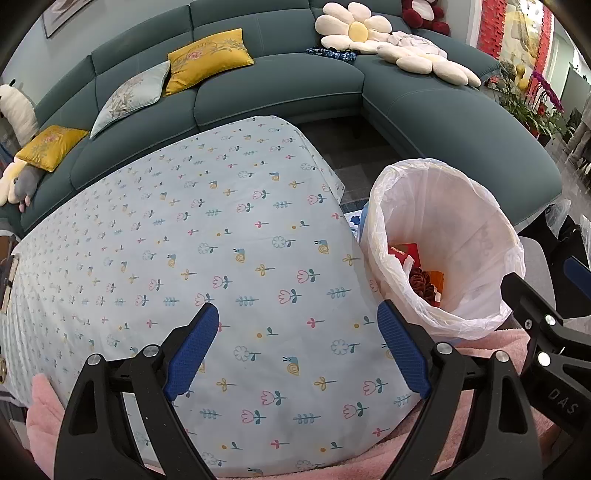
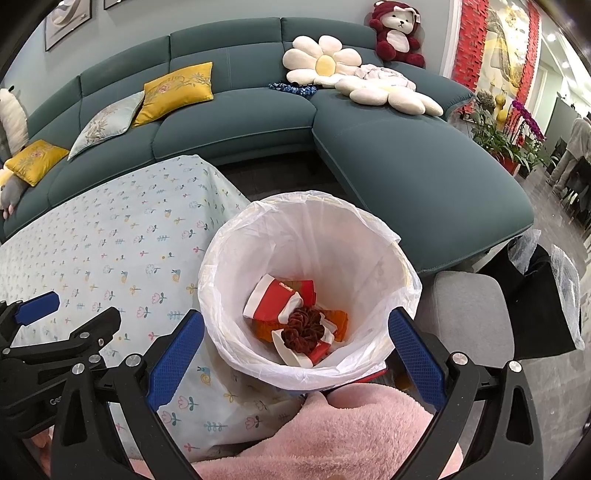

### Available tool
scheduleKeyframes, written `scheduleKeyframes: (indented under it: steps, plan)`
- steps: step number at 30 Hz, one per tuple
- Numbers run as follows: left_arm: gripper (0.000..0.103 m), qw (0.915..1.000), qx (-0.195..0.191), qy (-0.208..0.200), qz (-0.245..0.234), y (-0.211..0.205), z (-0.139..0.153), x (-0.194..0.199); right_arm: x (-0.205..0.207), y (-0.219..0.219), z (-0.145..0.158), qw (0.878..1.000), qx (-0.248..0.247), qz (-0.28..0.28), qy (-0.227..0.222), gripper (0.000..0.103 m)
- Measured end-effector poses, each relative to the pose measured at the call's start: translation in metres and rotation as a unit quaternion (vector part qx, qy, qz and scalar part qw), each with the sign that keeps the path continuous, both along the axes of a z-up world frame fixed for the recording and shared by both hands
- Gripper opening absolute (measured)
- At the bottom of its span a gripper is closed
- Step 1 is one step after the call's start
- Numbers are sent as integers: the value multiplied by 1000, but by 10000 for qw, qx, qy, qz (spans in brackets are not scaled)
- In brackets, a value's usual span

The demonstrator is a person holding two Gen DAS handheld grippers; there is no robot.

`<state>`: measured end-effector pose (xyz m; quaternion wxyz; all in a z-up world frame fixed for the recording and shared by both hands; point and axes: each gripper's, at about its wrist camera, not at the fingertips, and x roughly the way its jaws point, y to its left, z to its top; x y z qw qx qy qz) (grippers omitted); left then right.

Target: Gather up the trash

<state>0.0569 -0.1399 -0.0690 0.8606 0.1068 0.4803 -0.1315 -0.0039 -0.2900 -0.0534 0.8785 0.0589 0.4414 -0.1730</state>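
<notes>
A bin lined with a white plastic bag stands at the right end of the table. Inside lie red-and-white paper cups, orange wrappers and a dark red crumpled piece. My right gripper hangs open above the bin's near rim, nothing between its blue pads. My left gripper is open over the flowered tablecloth, nothing between its fingers. The left gripper's fingers show at the left edge of the right wrist view.
A teal corner sofa runs behind the table, with yellow cushions, flower pillows and a plush bear. A grey stool and a black bag stand right of the bin. Pink fleece lies below.
</notes>
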Motion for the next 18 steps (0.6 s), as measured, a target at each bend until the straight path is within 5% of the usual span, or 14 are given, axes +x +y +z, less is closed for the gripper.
scheduleKeyframes:
  steps: [18]
  plan:
    - [83, 10000, 8, -6, -42, -1, 1, -1, -2, -2, 0, 10000, -4, -2, 3, 96]
